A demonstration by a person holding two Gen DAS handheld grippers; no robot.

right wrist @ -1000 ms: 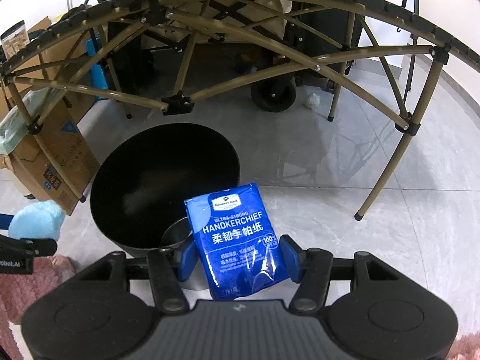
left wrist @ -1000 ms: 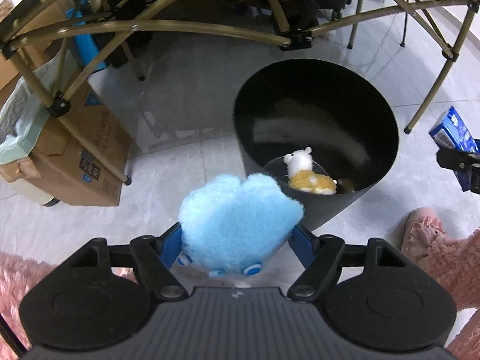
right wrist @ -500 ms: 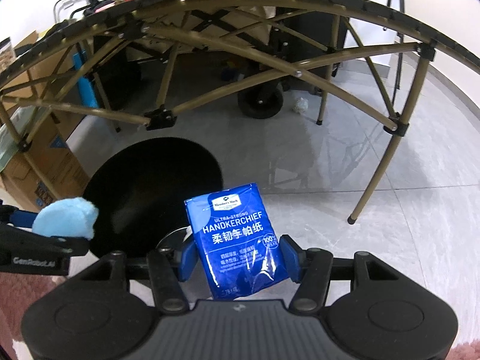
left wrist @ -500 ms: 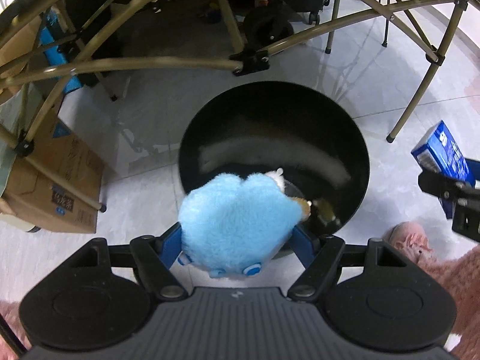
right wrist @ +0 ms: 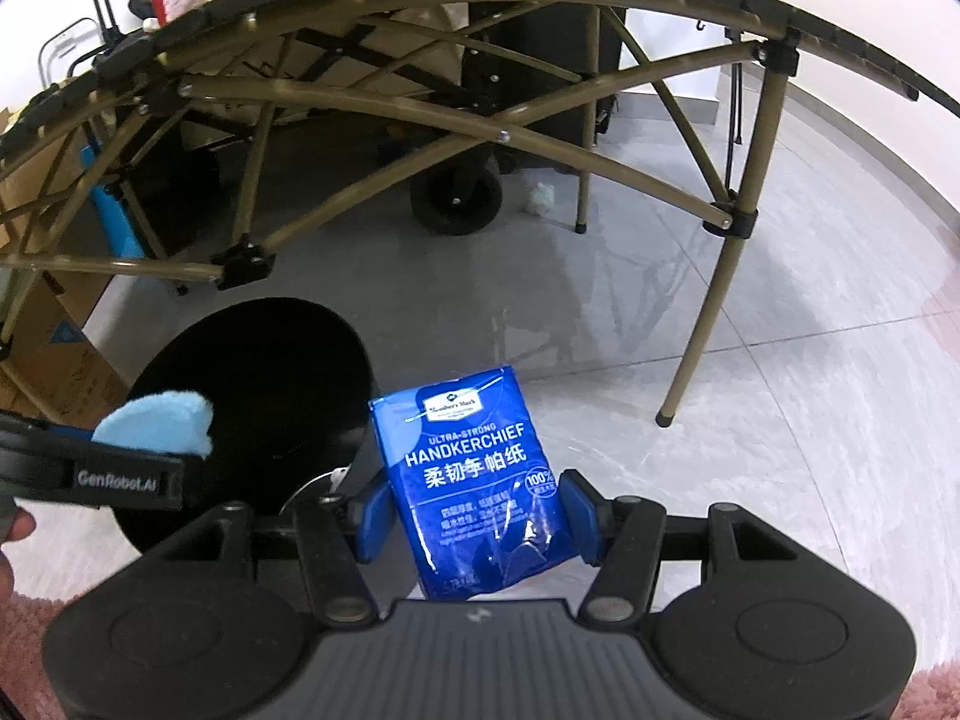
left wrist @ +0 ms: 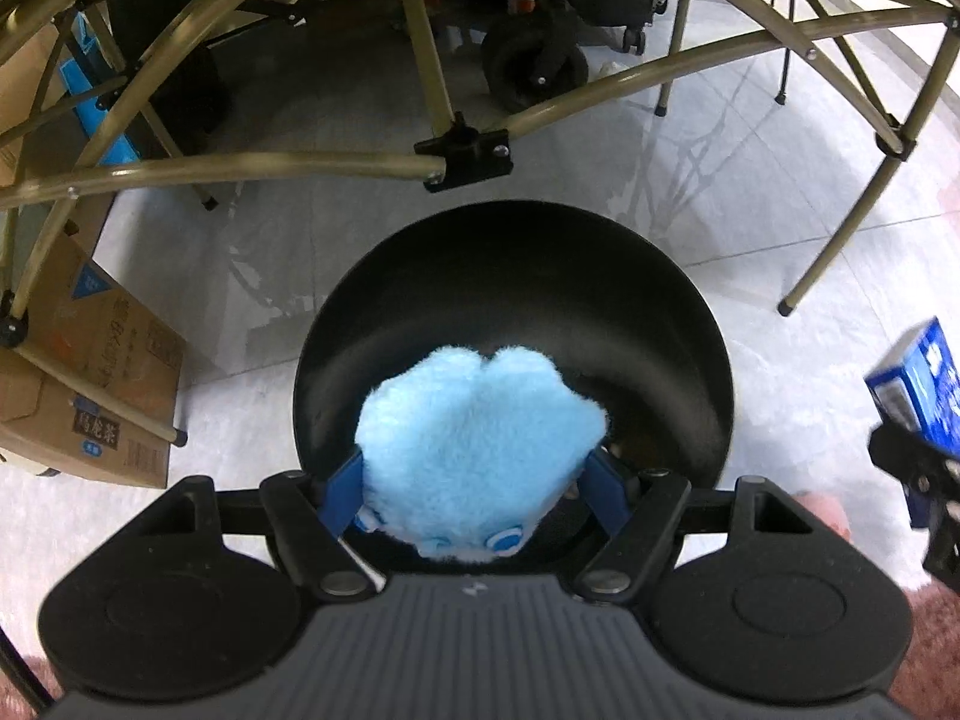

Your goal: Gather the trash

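Observation:
My left gripper [left wrist: 477,483] is shut on a fluffy light-blue plush toy [left wrist: 474,432] and holds it right over the mouth of the round black bin [left wrist: 660,312] on the floor. The toy hides most of the bin's bottom. My right gripper [right wrist: 474,510] is shut on a blue handkerchief tissue pack [right wrist: 474,468], held just right of the bin [right wrist: 270,360]. In the right wrist view the left gripper [right wrist: 102,468] with the plush toy [right wrist: 159,417] hangs over the bin at the left. In the left wrist view the tissue pack [left wrist: 918,384] shows at the right edge.
An olive folding-table frame [left wrist: 240,168] arches over the bin, with legs [right wrist: 702,324] standing on the grey tiled floor. Cardboard boxes [left wrist: 96,372] stand at the left. A black wheel [right wrist: 456,198] and a crumpled white scrap [right wrist: 543,198] lie behind. Pink fluffy fabric [left wrist: 936,630] shows at the bottom right.
My left gripper carried the plush toy from beside the bin's near wall to above its opening, hiding the toy inside. My right gripper with the tissue pack drifted a little and rolled.

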